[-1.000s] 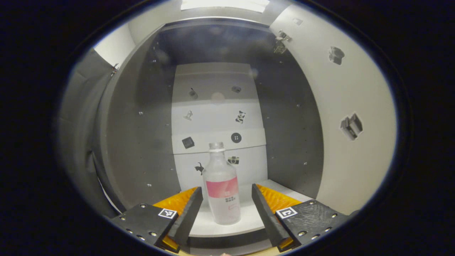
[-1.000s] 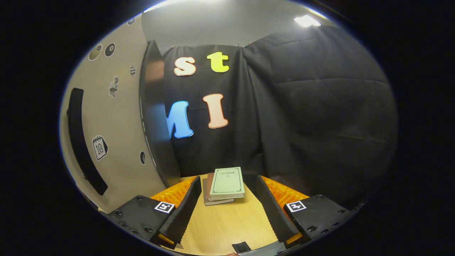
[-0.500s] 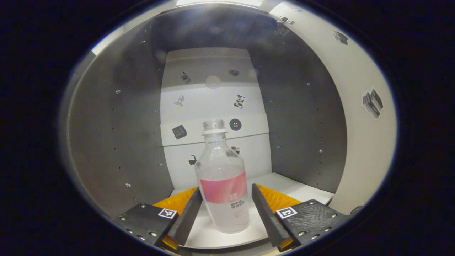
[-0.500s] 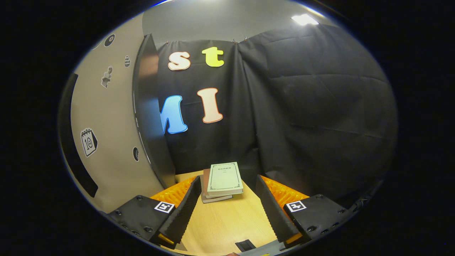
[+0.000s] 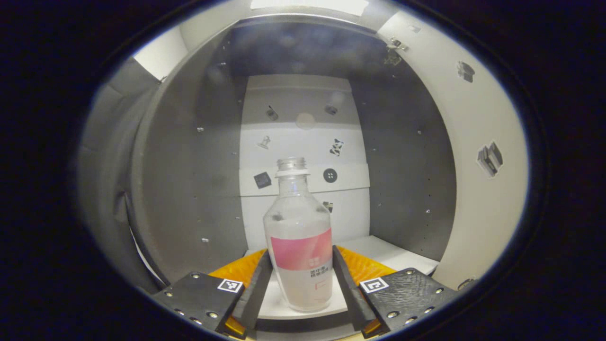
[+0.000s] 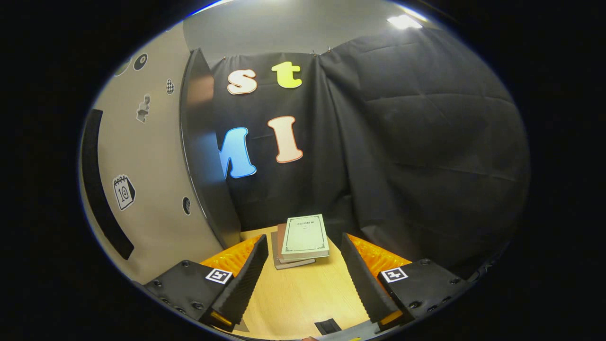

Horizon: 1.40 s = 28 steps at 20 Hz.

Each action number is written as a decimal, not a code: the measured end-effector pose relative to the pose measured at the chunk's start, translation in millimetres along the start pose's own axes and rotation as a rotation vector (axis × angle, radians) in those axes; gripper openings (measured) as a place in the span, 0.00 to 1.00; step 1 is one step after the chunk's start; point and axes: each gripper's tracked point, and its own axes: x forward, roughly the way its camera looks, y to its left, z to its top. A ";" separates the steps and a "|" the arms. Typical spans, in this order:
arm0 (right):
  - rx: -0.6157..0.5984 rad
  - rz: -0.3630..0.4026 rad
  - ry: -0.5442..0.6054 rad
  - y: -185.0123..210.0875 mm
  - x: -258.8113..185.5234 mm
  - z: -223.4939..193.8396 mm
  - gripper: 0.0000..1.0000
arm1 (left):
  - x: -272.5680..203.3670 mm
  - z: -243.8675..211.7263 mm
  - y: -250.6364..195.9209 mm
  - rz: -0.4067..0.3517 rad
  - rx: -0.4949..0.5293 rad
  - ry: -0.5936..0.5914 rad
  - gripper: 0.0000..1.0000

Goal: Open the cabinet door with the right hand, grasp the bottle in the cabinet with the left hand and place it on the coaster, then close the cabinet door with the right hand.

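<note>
Upright on the white cabinet shelf (image 5: 378, 251), clear plastic bottle with pink label (image 5: 300, 246), long axis vertical, pinched at the label between left tool (image 5: 300, 279) fingers. Right tool (image 6: 301, 279) spread wide, empty, beside the open cabinet door (image 6: 156, 189).

Free room around bottle (image 5: 299, 246).
</note>
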 end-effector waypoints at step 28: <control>-0.061 0.177 0.027 8.3 -36.1 -28.0 0.98 | -268.5 -116.9 130.5 0.292 -0.071 0.052 0.73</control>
